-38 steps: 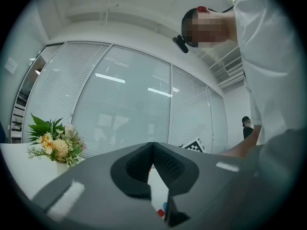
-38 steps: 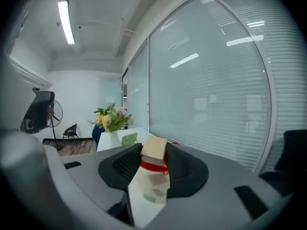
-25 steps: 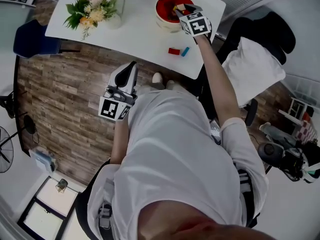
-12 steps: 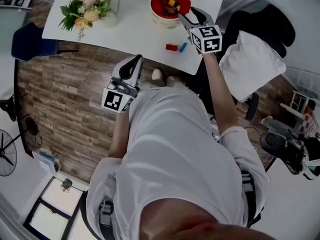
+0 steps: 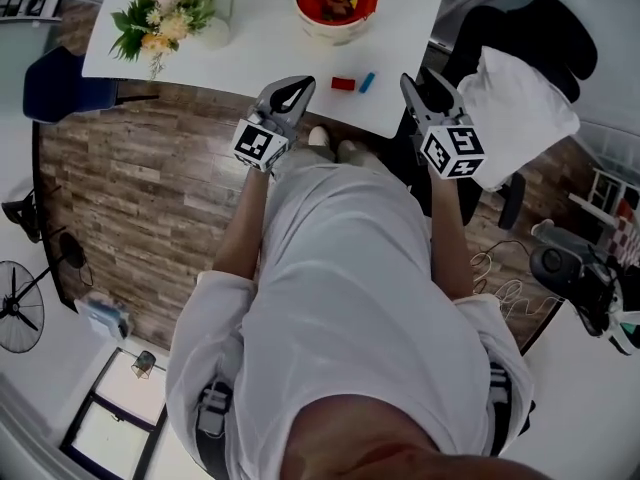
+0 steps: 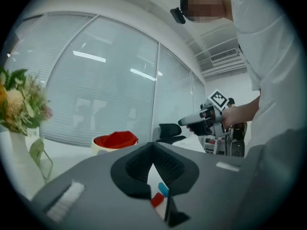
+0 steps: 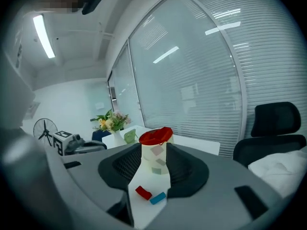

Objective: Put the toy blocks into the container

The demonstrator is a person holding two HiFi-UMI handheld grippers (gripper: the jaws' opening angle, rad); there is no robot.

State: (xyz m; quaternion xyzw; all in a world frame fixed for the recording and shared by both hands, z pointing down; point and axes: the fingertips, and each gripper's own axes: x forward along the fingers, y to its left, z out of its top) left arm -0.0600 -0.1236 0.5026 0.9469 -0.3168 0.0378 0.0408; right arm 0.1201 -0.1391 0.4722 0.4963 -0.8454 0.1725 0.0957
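We hold the left claw (image 5: 296, 88) fully closed and empty, at the near edge of the tabletop (image 5: 260, 43). The right claw (image 5: 420, 80) is about half open. It has just been closing, with nothing between its jaws. A red block (image 5: 343, 83) and a blue block (image 5: 367, 80) lie side by side on the tabletop, near the red container (image 5: 335, 30), which has blocks inside.

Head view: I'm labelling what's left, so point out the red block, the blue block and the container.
red block (image 5: 343, 84), head view, top face.
blue block (image 5: 367, 81), head view, top face.
container (image 5: 335, 32), head view, cream outer wall.
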